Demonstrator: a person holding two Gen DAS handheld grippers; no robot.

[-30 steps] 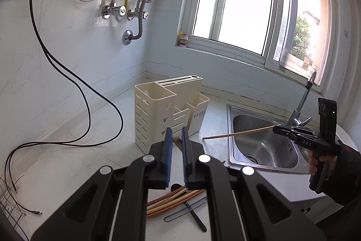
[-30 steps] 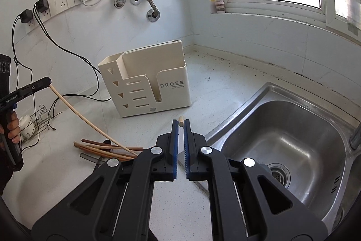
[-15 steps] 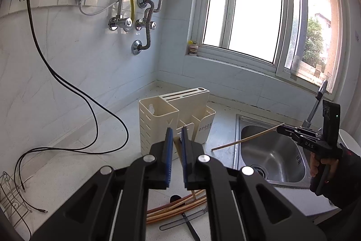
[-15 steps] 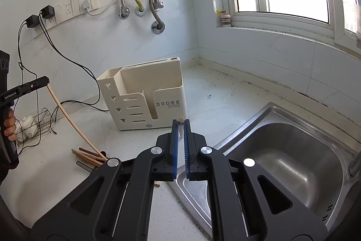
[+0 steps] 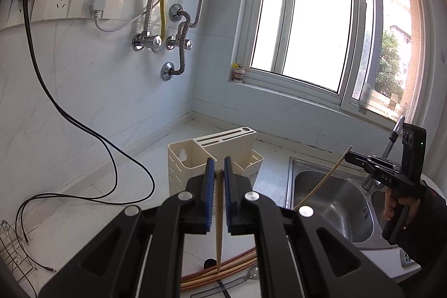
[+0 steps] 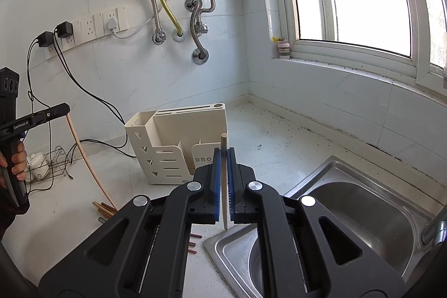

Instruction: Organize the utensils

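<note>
Both tongs, left gripper (image 5: 217, 175) and right gripper (image 6: 223, 158), are each clamped on 1 chopstick (image 5: 219, 219) above the worktop (image 6: 279, 136) near the holder (image 6: 167, 147), and such thin grips could let either stick swivel and miss its slot.

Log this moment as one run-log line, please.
left gripper: shut on chopstick | right gripper: shut on chopstick | utensil holder: empty slots visible | more chopsticks: on counter

My left gripper (image 5: 217, 172) and right gripper (image 6: 223, 155) both sit clamped nearly closed, each tilted slightly downward above the desk (image 6: 265, 136), a hand (image 6: 16, 158) on each grip.
</note>
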